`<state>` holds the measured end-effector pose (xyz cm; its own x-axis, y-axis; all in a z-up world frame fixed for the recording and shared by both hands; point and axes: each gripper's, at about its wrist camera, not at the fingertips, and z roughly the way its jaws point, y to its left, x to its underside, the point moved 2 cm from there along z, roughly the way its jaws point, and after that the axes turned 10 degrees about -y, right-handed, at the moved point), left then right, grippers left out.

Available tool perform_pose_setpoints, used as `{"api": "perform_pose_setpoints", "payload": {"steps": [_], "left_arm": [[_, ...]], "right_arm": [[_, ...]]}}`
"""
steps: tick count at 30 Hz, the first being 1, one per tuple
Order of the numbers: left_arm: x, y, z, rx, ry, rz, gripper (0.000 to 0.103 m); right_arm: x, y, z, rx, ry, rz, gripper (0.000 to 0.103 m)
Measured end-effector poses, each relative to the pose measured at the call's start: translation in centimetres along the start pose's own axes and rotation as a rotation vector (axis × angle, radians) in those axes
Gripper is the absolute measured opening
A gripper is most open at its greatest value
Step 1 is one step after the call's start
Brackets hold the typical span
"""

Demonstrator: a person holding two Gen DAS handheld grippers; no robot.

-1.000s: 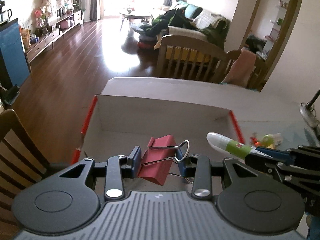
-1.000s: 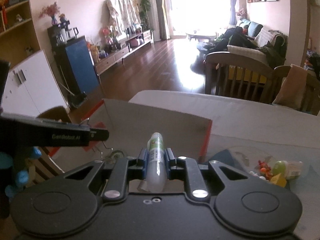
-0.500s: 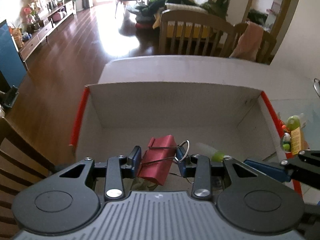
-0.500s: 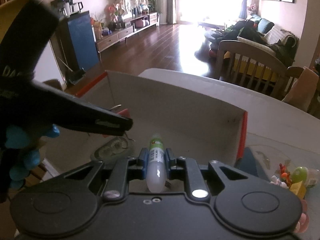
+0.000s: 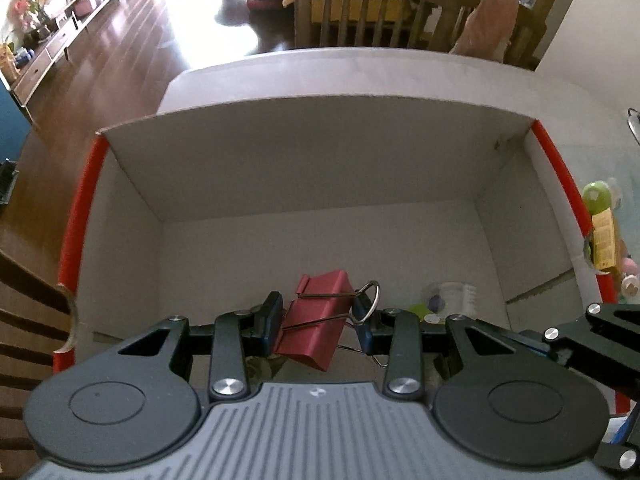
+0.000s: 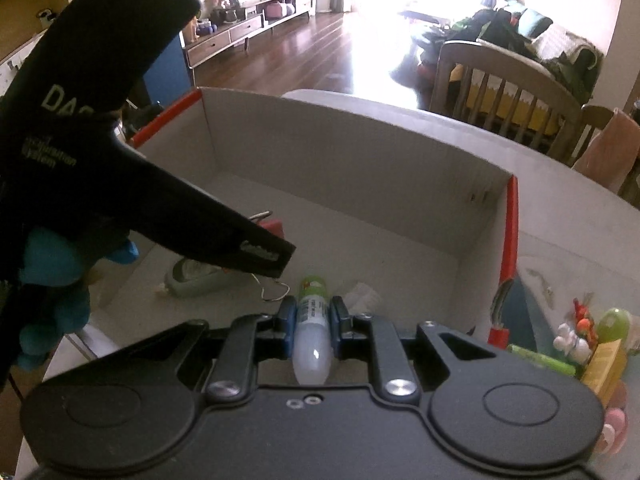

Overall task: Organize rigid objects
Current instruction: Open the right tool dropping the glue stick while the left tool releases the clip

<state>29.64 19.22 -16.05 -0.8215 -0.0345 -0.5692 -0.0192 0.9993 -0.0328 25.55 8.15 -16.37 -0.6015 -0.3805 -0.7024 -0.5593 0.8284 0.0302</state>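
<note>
red binder clip [image 5: 316, 320] and white-green tube [image 6: 312, 332] above open box [image 5: 312, 152]

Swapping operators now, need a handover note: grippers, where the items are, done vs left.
Left gripper: shut on the red binder clip, over the cardboard box.
Right gripper: shut on the white tube, also over the box.
Done: both items picked and brought inside the box walls.
Left: release both. Small toys sit outside the box on the right, possibly next.
</note>
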Motion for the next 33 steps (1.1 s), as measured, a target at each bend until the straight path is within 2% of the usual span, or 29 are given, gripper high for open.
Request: {"api": "perform_pose_setpoints", "payload": {"steps": [7, 14, 19, 20, 27, 33], "left_arm": [[0.8, -0.2, 0.9, 0.007, 0.057, 0.010, 0.037], [1.2, -0.1, 0.4, 0.009, 0.068, 0.009, 0.038], [1.4, 0.1, -0.7, 0.002, 0.036, 0.009, 0.038], [0.5, 0.3, -0.4, 0.004, 0.032, 0.002, 0.038], [0.9, 0.5, -3.5, -0.001, -0.032, 0.013, 0.038], [1.0, -0.4, -5.1, -0.010, -0.077, 0.015, 0.038]], "right_arm": [[0.4, 0.3, -0.5, -0.026, 0.025, 0.022, 0.019], [0.3, 0.1, -1.5, -0.049, 0.033, 0.044, 0.025], [-0.1, -0.8, -2.1, -0.052, 0.018, 0.067, 0.027], [-0.3, -1.1, -2.3, -0.051, 0.012, 0.070, 0.028], [-0.9, -2.1, -3.9, -0.062, -0.025, 0.098, 0.036], [-0.9, -2.7, -5.6, -0.070, -0.065, 0.114, 0.047]]}}
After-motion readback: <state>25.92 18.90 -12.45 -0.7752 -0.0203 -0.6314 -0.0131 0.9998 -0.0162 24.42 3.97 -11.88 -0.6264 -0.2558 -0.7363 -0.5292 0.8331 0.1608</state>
